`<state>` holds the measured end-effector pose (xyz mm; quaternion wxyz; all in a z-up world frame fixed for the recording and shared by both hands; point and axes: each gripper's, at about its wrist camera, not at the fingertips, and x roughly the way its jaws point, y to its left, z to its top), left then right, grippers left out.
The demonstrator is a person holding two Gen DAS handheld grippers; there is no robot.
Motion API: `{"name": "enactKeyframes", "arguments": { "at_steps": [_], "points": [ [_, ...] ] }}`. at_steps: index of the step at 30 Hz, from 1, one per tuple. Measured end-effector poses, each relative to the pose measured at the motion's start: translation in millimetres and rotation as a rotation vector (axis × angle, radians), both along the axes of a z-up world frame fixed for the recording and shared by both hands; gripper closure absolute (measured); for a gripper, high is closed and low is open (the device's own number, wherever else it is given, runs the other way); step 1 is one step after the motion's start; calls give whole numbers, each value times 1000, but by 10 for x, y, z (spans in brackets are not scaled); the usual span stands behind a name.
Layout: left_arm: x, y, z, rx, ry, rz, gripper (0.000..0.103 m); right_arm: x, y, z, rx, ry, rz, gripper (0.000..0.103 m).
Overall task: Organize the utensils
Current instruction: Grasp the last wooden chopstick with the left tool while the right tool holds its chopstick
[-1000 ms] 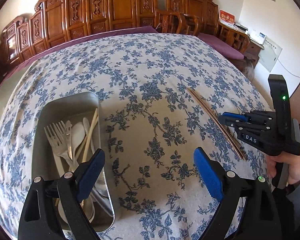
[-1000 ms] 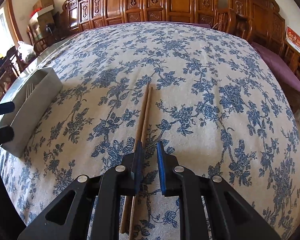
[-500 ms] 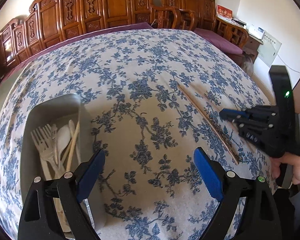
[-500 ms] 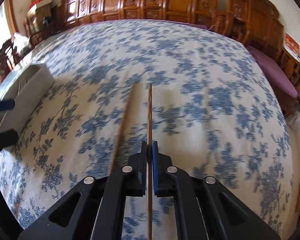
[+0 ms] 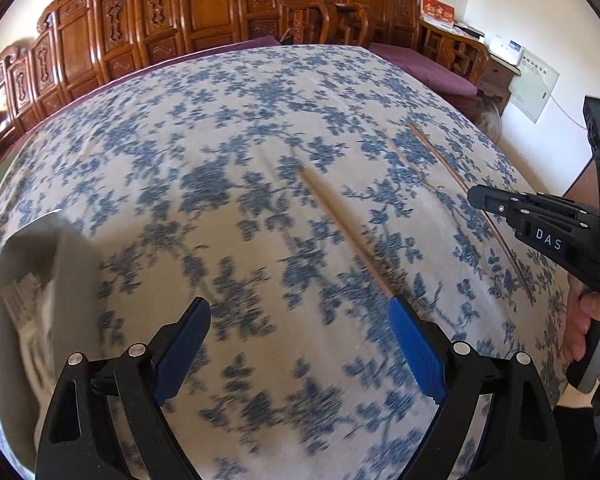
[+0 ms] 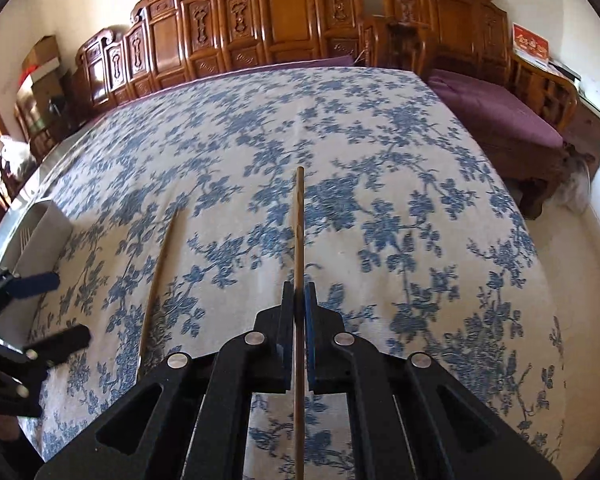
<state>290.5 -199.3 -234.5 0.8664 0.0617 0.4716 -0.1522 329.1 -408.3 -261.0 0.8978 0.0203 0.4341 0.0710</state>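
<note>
Two wooden chopsticks are in play on the blue-flowered tablecloth [image 5: 228, 160]. My right gripper [image 6: 299, 292] is shut on one chopstick [image 6: 299, 220], which sticks out forward, raised off the cloth. The left wrist view shows that gripper [image 5: 476, 198] and its chopstick [image 5: 440, 160] at the right. The other chopstick [image 6: 160, 276] lies flat on the cloth [image 5: 340, 232]. My left gripper [image 5: 300, 344] hovers over the cloth with its jaws wide and closing slightly. Nothing is between them, and the lying chopstick's near end is just ahead of the right fingertip [image 5: 412, 344].
A metal tray [image 5: 72, 280] with forks and spoons stands at the left, also visible in the right wrist view [image 6: 44, 228]. Carved wooden benches [image 6: 280, 20] with a purple cushion [image 6: 500, 104] line the far side. A person's hand [image 5: 596, 320] holds the right gripper's handle.
The right gripper shut on one chopstick and carried it up and to the right, away from its twin. The left gripper moved right, from above the tray to the lying chopstick.
</note>
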Motion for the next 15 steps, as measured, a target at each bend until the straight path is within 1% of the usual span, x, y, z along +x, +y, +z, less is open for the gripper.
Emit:
{"name": "enactKeyframes", "arguments": {
  "at_steps": [1,2,3,4,5,7,8,9,10,15],
  "points": [
    [6,-41,-8,-1,-1,-4,25,3,-21,5,6,-3,-5,97],
    [19,-102,-25,-4,2,-12,27,4,-31,13,11,-5,-9,97],
    [26,-134,-34,-6,5,-17,32,5,-42,23,15,-9,-10,97],
    [36,-187,-48,-13,10,-27,40,7,-48,36,21,-14,-11,97],
    [43,-230,-60,-15,13,-34,44,6,-50,49,25,-20,-11,97],
    [56,-301,-84,-17,16,-44,57,-1,-48,70,32,-30,-13,97],
    [67,-331,-97,-18,18,-48,61,0,-45,77,35,-32,-12,97],
    [79,-359,-114,-20,23,-50,68,0,-42,81,38,-33,-10,97],
    [94,-379,-128,-22,27,-51,74,5,-35,84,42,-32,-8,97],
    [159,-435,-174,-38,46,-41,88,13,8,94,48,-33,2,97]
  ]
}}
